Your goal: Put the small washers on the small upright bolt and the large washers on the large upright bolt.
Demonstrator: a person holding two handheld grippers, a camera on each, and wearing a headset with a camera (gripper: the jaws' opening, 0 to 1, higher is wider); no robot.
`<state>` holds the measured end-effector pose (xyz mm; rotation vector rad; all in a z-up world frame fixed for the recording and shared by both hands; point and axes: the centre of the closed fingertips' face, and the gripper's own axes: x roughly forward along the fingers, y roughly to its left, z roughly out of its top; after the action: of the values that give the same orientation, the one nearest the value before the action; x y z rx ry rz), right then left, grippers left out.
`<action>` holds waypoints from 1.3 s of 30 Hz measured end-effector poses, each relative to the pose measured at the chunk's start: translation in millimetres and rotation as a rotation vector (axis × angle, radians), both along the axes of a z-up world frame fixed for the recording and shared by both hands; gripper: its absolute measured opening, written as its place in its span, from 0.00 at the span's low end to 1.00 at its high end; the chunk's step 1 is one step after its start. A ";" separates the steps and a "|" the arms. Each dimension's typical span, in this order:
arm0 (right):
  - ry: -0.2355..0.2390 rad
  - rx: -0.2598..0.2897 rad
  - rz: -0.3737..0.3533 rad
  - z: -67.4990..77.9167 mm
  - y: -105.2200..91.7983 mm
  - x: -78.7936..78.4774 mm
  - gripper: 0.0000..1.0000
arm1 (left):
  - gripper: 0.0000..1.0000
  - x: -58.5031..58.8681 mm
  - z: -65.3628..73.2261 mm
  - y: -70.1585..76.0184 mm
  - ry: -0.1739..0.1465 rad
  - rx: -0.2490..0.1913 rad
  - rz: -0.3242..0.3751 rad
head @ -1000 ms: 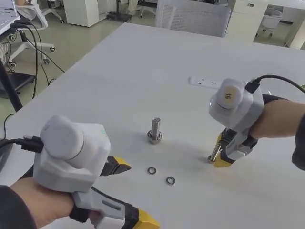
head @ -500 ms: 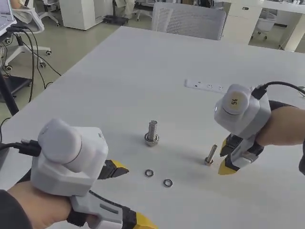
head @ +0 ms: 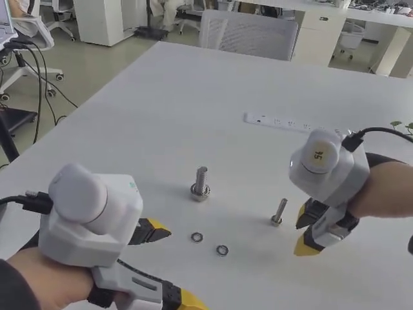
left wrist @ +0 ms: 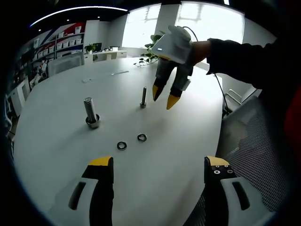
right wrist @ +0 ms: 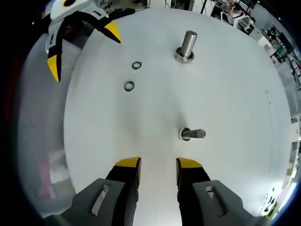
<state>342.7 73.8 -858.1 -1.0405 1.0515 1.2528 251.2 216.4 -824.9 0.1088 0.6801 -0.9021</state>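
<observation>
Head view: left tongs low at left, pointing right, spread wide, empty. Right tongs tips-down just right of small bolt, nothing held. One large bolt, one small bolt, both upright on counter. Two washers lie flat near them.
Left gripper view: wide gap, washers ahead.
Right gripper view: narrow gap, empty, small bolt just ahead.

I see a white table stretching away from me, with a flat white power strip lying on it toward the far side. Beyond the far edge stands a grey mesh chair. Off to the left, black cables trail over the floor near a white cabinet.
</observation>
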 end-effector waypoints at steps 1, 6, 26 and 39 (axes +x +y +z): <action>0.000 0.000 0.001 0.0 0.3 -1.1 0.32 | 0.78 -0.1 -0.2 0.0 -0.001 0.000 0.000; 0.011 0.009 0.020 0.1 7.4 -14.6 0.32 | 0.78 -0.4 0.2 0.1 -0.005 0.002 -0.004; 0.010 0.022 0.109 5.0 47.0 -39.1 0.32 | 0.78 0.1 1.4 1.2 -0.023 0.002 -0.001; 0.003 0.041 0.179 5.0 89.9 -38.3 0.31 | 0.78 -0.6 1.8 2.9 -0.029 0.005 0.002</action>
<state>304.5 163.8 -853.2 -1.1208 0.9474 1.4137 250.6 219.2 -823.1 0.1260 0.6552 -0.8949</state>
